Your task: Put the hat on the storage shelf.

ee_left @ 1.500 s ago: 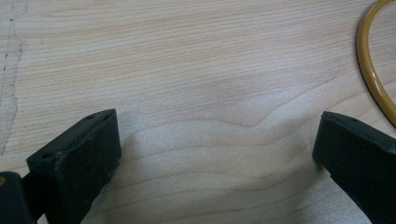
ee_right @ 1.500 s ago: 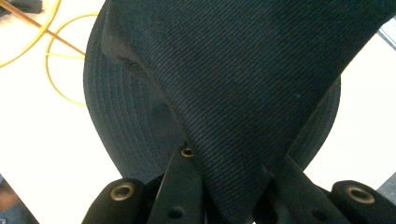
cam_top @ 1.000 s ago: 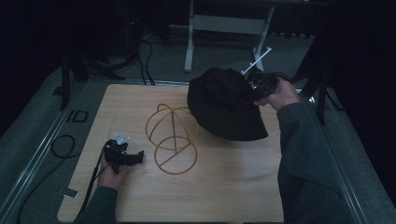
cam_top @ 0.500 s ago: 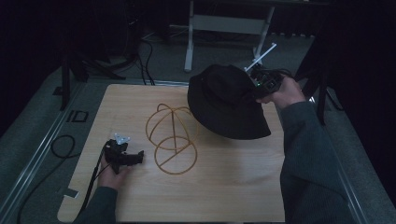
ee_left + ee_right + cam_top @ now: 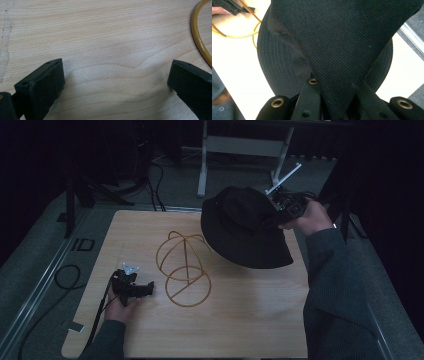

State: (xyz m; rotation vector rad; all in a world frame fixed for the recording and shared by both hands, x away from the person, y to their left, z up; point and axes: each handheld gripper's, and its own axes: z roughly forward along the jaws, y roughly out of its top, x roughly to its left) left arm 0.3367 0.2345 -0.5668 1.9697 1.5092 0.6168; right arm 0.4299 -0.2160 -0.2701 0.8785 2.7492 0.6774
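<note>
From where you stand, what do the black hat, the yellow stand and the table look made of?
The hat looks like woven cloth, matte black: a fine diagonal weave, stitched rings on the brim and a small metal eyelet show. The stand seems thin bent wire or rod with a glossy yellow coat; which one is unclear. The table looks like pale wood or wood veneer, with visible grain.

1. Left gripper [image 5: 148,289]: held low at the bench [image 5: 250,330], near its front-left corner, lying about level. In the left gripper view its jaws stand wide apart with bare wood between them.
2. Left hand [image 5: 120,306]: wrapped around the gripper body from behind; the sleeved forearm enters from the bench's near edge.
3. Right gripper [image 5: 276,215]: raised above the bench's far-right corner, jaws clamped together on black fabric.
4. Right hand [image 5: 306,216]: grasps the gripper body; the sleeved forearm runs along the bench's right edge.
</note>
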